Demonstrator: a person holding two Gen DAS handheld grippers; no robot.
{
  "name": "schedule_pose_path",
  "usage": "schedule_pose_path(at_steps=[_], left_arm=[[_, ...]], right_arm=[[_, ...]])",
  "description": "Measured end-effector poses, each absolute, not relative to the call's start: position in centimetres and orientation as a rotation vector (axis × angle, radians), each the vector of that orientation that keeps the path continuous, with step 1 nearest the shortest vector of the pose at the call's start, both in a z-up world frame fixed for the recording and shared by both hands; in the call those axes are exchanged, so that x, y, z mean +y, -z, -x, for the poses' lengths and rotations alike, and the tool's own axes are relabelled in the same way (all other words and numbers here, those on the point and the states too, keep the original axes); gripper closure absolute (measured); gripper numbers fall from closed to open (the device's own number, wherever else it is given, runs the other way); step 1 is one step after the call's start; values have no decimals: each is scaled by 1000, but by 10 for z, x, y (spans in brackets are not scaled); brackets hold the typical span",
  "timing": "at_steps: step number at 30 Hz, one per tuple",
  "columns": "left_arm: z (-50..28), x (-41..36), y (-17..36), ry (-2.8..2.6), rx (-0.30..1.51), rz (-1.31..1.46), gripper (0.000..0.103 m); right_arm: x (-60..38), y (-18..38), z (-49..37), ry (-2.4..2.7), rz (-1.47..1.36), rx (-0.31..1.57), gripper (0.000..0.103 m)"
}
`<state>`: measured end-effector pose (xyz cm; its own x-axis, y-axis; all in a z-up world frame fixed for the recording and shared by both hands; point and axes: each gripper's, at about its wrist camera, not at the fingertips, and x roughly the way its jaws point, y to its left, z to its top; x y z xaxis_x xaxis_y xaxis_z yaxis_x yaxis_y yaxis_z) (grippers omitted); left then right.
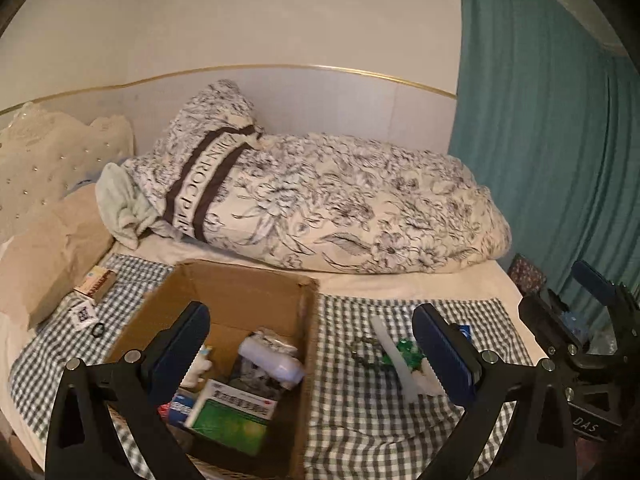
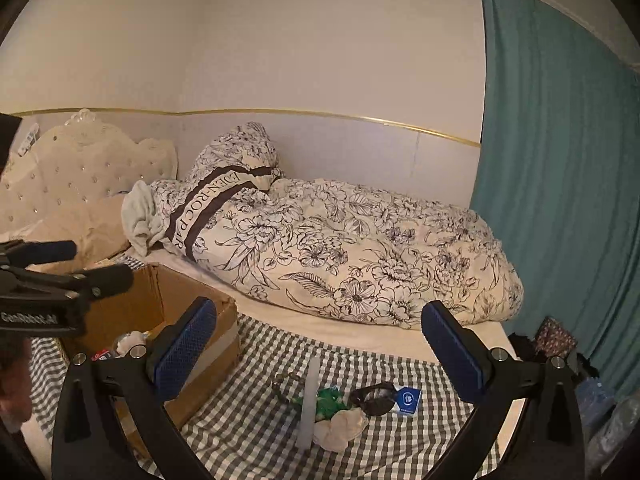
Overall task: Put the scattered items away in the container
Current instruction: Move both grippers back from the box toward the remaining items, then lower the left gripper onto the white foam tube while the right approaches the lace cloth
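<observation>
Covering the bed, a checked cloth (image 2: 248,408) (teal curtain (image 2: 560,160) beside), both jaws apart.

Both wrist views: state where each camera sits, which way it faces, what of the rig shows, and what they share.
Left wrist: on the left tongs, open above the cardboard box, facing the floral duvet; the right tongs show at the right edge.
Right wrist: on the right tongs, open over the white stick and clutter on the checked cloth; the left tongs show at the left.
Shared: box, duvet, stick, teal curtain.
</observation>
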<state>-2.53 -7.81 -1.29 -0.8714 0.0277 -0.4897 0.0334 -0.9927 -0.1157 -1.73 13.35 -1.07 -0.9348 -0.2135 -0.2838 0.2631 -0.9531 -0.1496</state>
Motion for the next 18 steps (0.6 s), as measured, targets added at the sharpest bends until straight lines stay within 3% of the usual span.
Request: schedule_pose_path(at_steps=[9, 18], left_arm=[[42, -50, 36, 3059, 182, -863, 0], [65, -16, 73, 3051, 128, -980, 0]], right_arm=[[169, 34, 32, 2895, -459, 247, 0], [201, 82, 66, 2815, -757, 174, 0]])
